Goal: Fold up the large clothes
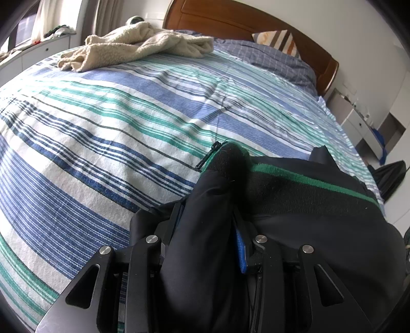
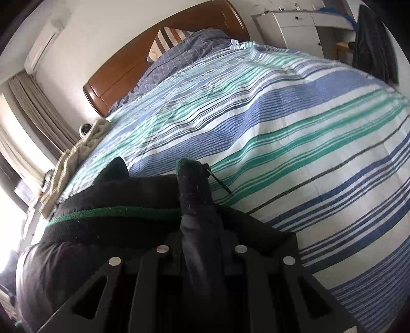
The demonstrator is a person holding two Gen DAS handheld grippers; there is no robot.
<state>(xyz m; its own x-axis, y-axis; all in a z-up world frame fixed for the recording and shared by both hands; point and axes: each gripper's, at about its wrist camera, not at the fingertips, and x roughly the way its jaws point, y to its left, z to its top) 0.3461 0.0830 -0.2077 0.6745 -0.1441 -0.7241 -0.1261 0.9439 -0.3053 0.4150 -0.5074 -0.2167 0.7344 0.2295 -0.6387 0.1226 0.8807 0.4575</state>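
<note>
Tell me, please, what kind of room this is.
Most likely a home bedroom: a bed with a striped bedspread and a wooden headboard, a pillow leaning against it, and curtains at the window.

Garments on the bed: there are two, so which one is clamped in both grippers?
The black jacket with the green stripe, pinched by the left gripper and the right gripper. The cream fleece lies loose near the headboard.
</note>
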